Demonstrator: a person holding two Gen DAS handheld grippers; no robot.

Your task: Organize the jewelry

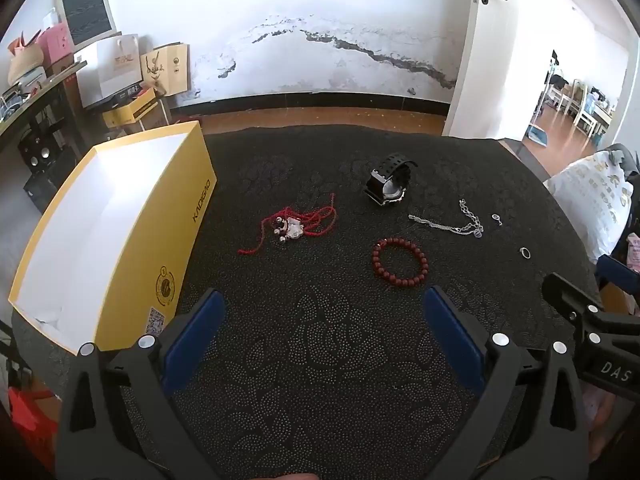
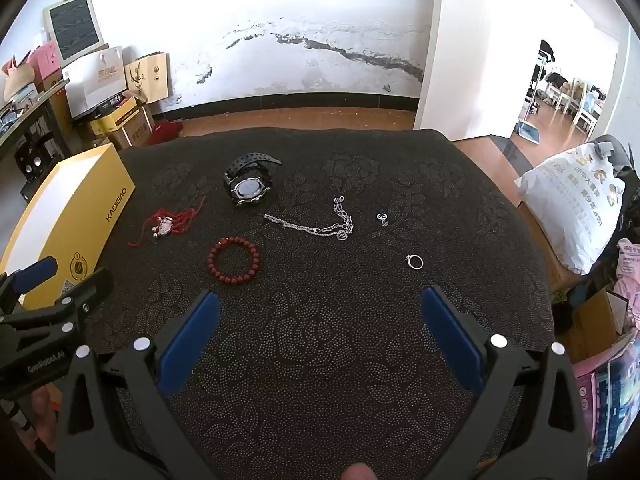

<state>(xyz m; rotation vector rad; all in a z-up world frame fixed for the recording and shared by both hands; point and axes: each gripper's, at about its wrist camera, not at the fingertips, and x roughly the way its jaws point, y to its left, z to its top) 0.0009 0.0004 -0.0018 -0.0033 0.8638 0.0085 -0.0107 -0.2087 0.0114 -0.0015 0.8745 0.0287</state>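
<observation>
Jewelry lies spread on a dark patterned cloth. There is a red bead bracelet, a red cord necklace with a silver pendant, a black watch, a silver chain, a small charm and a silver ring. An open yellow box with a white inside stands at the left. My left gripper hovers open before the bracelet. My right gripper is open too, with nothing between its fingers.
A white bag and pink packages crowd the table's right side. Boxes and paper bags are stacked at the back left by the wall. A white door stands open behind the table.
</observation>
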